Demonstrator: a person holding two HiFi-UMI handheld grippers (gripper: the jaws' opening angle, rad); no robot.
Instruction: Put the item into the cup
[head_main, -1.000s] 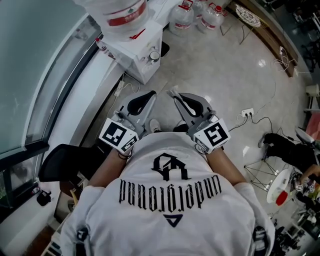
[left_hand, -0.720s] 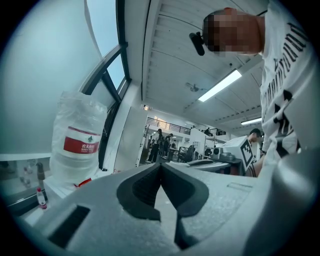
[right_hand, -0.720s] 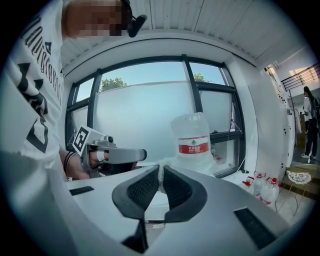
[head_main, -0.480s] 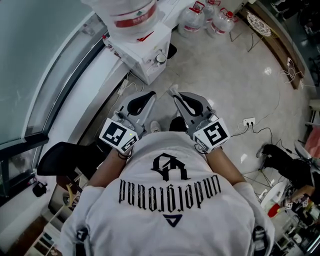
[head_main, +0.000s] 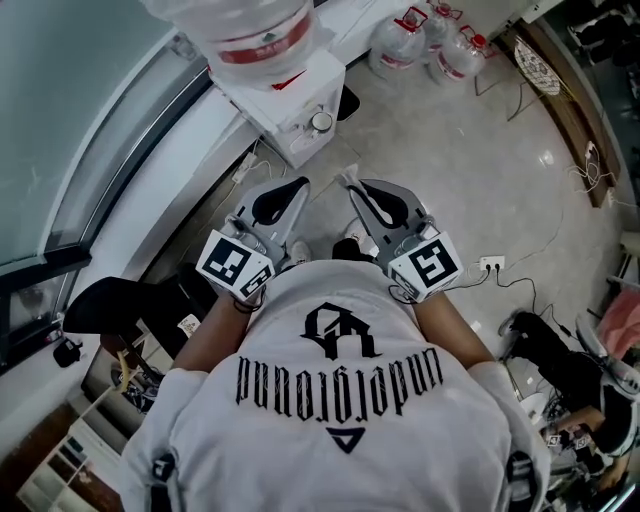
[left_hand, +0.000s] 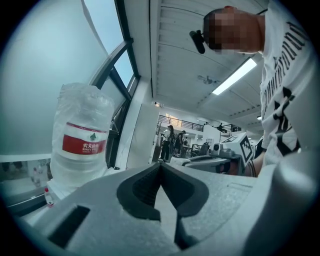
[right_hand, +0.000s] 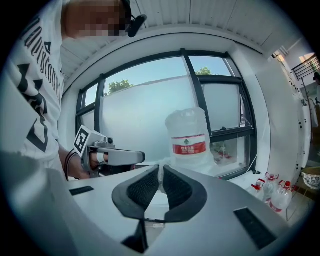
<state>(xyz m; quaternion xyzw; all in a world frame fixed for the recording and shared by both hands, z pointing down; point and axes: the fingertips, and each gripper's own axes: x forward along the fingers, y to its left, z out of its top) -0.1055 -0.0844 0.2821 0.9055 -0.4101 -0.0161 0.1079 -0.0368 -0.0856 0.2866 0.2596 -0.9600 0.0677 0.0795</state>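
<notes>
No cup or item shows in any view. Both grippers are held close in front of the person's chest, above the floor. In the head view my left gripper (head_main: 298, 186) points forward with its jaws closed together and nothing between them; its own view shows the same shut tips (left_hand: 160, 166). My right gripper (head_main: 349, 182) sits beside it, a hand's width to the right. Its jaws (right_hand: 160, 174) are also shut and empty. Each gripper appears in the other's view: the right gripper (left_hand: 220, 159) and the left gripper (right_hand: 112, 156).
A white water dispenser (head_main: 295, 115) with a large clear bottle (head_main: 255, 30) stands ahead by the window (head_main: 80, 120). Water jugs (head_main: 430, 40) sit on the tiled floor. A black chair (head_main: 110, 305) is at the left, a socket strip with cables (head_main: 491, 264) at the right.
The room has slid downward and left under the camera, so the person has stepped along the floor. Both grippers keep their pose and stay shut.
</notes>
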